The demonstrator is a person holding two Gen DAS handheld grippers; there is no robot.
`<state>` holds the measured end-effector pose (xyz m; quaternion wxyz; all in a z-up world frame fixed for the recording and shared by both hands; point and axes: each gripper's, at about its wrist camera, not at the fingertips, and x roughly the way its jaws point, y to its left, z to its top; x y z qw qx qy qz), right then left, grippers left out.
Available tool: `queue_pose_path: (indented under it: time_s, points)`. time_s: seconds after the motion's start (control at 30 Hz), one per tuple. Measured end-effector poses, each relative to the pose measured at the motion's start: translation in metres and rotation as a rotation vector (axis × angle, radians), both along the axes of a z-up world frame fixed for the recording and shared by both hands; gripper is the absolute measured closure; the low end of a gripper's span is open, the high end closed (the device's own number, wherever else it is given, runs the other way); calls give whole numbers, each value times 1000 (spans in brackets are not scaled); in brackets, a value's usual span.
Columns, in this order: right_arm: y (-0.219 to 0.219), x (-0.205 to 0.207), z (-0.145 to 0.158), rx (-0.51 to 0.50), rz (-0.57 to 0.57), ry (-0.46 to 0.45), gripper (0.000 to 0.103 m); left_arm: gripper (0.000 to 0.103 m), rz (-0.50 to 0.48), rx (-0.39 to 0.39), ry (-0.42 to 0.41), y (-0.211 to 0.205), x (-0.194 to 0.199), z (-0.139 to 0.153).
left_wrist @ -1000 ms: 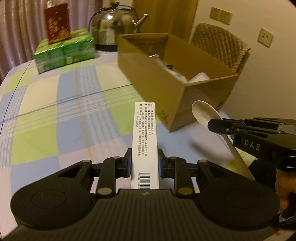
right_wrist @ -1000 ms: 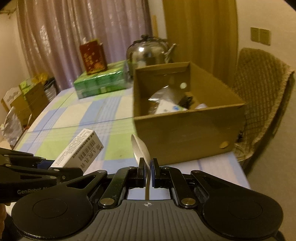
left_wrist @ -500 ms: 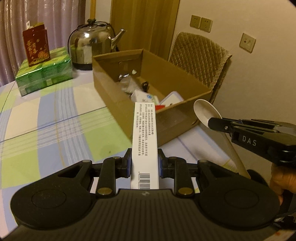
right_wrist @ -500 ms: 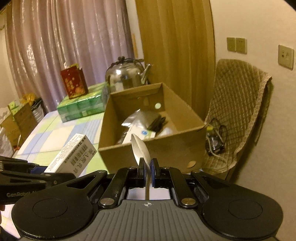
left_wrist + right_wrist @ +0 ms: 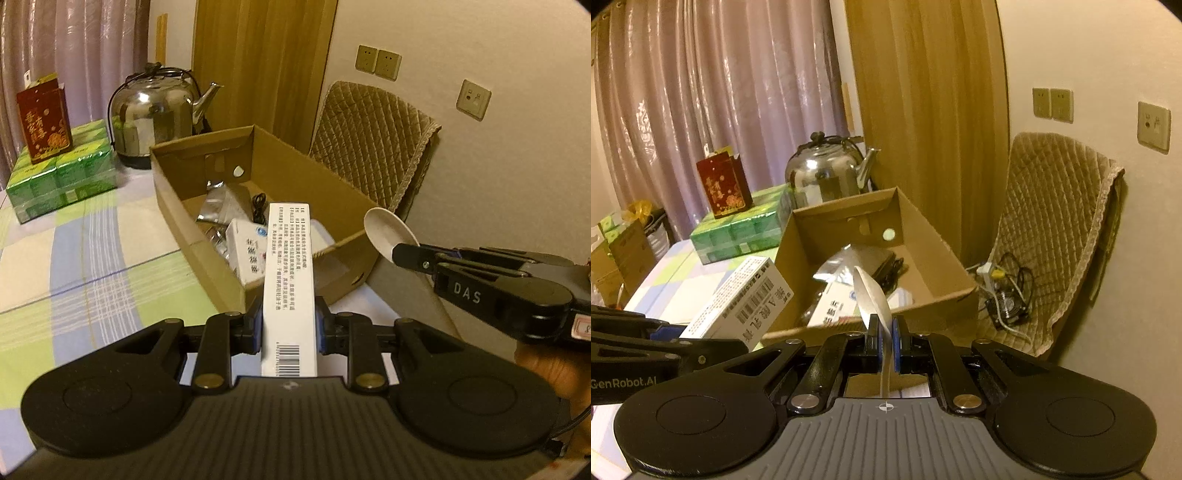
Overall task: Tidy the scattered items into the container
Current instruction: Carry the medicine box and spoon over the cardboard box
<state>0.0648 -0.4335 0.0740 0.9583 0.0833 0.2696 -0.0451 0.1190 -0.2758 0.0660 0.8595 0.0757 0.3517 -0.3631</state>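
My left gripper (image 5: 290, 325) is shut on a long white box (image 5: 290, 273) with printed text and a barcode; it also shows in the right wrist view (image 5: 742, 306). My right gripper (image 5: 884, 332) is shut on a white spoon (image 5: 871, 295), also seen in the left wrist view (image 5: 388, 232). Both are held above the near end of an open cardboard box (image 5: 207, 243) (image 5: 945, 273), which holds a silver pouch (image 5: 214, 203), a white packet (image 5: 247, 251) and a black cable (image 5: 258, 206).
A steel kettle (image 5: 159, 110), a stack of green packs (image 5: 62, 181) and a red carton (image 5: 44, 122) stand at the back of the checked tablecloth (image 5: 92, 266). A padded chair (image 5: 373, 147) is behind the box. A power strip and cables (image 5: 1004, 291) lie on the floor.
Both grippers have risen and moved forward toward the cardboard box, so its inside now shows below the white box and the spoon. Both grips are unchanged.
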Motion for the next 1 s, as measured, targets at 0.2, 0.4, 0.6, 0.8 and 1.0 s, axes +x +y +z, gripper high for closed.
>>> queue_pose_path:
  time_s: [0.2, 0.4, 0.6, 0.8, 1.0]
  points:
    - [-8, 15, 1, -13, 4, -6, 101, 81, 0, -9, -14, -12, 14, 6]
    - [-15, 29, 2, -18, 5, -8, 101, 81, 5, -8, -22, -21, 31, 10]
    - [-26, 55, 8, -21, 13, -14, 101, 81, 20, -8, -17, -28, 52, 8]
    - [-34, 85, 11, -2, 23, -20, 101, 81, 32, -1, -22, -38, 74, 7]
    - [-44, 120, 11, 46, 30, -11, 101, 81, 37, 12, -28, -50, 97, 5]
